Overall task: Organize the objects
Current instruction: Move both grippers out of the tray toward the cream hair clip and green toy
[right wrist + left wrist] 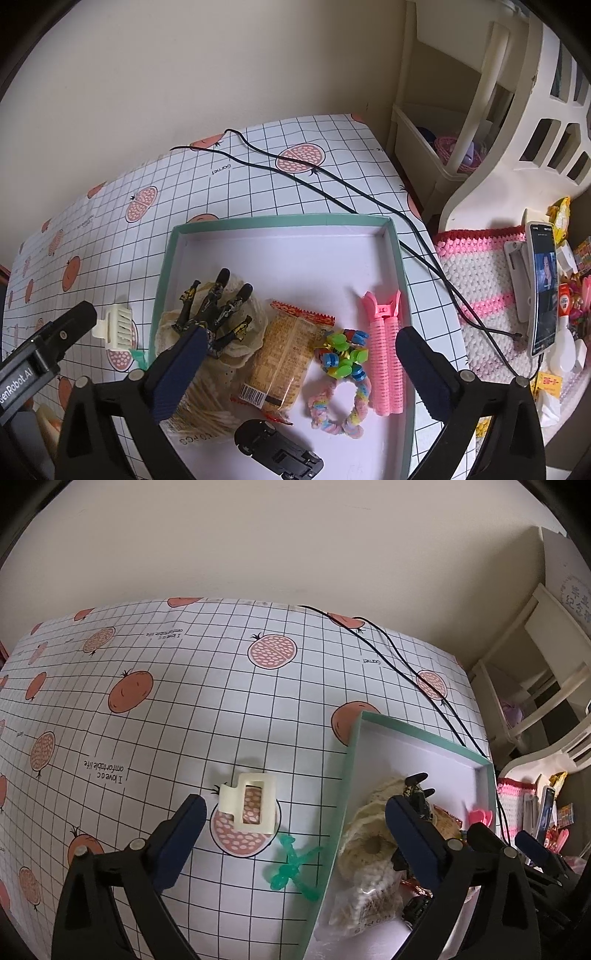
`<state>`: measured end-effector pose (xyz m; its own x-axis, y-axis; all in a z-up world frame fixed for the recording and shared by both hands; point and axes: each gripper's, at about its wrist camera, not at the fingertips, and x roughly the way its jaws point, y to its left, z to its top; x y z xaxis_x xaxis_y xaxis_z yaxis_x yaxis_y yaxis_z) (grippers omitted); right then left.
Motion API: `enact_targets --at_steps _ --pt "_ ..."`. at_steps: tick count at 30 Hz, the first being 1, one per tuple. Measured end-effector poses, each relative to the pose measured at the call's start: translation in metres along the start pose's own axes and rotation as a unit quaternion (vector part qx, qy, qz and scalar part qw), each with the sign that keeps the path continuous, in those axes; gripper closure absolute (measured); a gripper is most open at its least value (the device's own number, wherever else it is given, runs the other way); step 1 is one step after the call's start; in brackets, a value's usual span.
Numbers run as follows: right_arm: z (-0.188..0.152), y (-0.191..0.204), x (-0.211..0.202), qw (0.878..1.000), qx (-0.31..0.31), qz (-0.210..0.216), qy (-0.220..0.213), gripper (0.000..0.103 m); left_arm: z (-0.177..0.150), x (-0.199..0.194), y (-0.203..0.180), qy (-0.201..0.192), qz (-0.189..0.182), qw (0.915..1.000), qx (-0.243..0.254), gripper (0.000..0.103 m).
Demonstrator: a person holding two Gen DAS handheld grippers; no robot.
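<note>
Your left gripper [295, 834] hangs with its jaws wide apart and nothing between them, just above the checked surface [155, 709]. The cream hair claw clip [249, 803] lies ahead of it, a little toward the left finger, and the green plastic piece [293, 862] sits nearer, almost between the fingers, just beside the wall of the teal-rimmed box [341, 786]. Your right gripper [299, 354] is also spread open and empty, hovering over the box, where the black claw clip [214, 310], snack packet [282, 354], pink roller clip [382, 343], colourful scrunchie [338, 402] and black toy car [277, 450] already lie. These two loose items look like the last ones outside, so the step in hand seems to be picking up the claw clip. For that, bring the left gripper forward and down so the fingers straddle the clip's body, close firmly, then carry it right over the box wall. Mind the green piece: a low sweep could push it along.
</note>
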<state>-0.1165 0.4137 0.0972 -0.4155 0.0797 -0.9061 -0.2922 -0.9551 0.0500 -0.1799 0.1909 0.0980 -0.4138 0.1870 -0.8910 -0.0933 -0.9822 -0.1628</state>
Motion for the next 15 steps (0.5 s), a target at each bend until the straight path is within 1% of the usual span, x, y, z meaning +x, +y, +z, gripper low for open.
enact_targets --at_steps 7,9,12,15 --pt "0.0 0.001 0.0 1.0 0.002 0.001 0.0 0.0 0.002 -0.001 0.006 -0.001 -0.004 1.0 -0.005 0.005" --pt "0.001 0.003 -0.001 1.0 0.001 0.002 -0.002 0.0 0.004 -0.002 0.013 -0.002 -0.006 1.0 -0.006 0.005" --pt "0.002 0.007 -0.004 1.0 -0.001 0.006 -0.009 0.0 0.01 -0.009 0.033 -0.02 0.005 0.9995 -0.025 0.005" --pt "0.003 0.014 -0.007 1.0 -0.006 0.012 -0.017 0.0 0.015 -0.014 0.059 -0.032 0.028 0.998 -0.047 0.005"
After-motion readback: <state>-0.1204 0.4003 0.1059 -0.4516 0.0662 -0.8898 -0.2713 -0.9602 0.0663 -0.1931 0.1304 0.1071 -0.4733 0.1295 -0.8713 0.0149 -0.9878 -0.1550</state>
